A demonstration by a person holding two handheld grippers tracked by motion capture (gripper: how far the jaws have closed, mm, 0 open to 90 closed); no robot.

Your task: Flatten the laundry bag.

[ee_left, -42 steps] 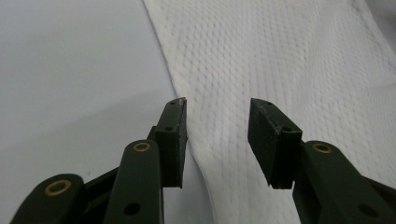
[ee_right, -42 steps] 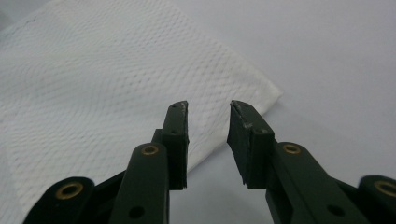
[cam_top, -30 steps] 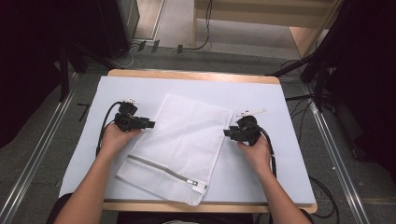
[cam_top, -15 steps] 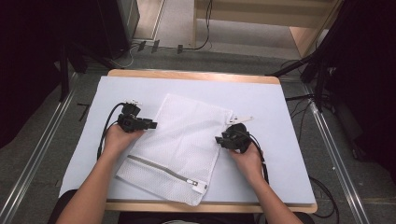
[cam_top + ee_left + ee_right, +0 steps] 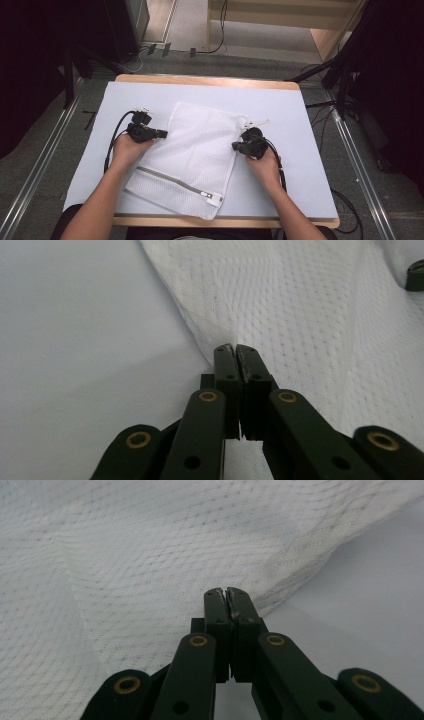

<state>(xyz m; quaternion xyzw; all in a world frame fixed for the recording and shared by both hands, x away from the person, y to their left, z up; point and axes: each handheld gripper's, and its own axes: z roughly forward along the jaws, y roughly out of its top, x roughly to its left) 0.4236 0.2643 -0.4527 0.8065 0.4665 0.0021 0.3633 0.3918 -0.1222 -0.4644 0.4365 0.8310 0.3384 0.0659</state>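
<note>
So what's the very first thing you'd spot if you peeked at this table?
A big white mesh bag lies flat in the middle of the pale table, with a grey zipper running along the end nearest the person. Then you'd notice the two black grippers: the left gripper is pinched shut on the bag's left edge, and the right gripper is pinched shut on its right edge.

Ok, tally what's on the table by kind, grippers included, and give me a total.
White mesh laundry bags: 1, the zippered bag.
Black two-jaw grippers: 2, the left gripper and the right gripper, each with its jaws closed at an edge of the bag.
Total: 3.
</note>
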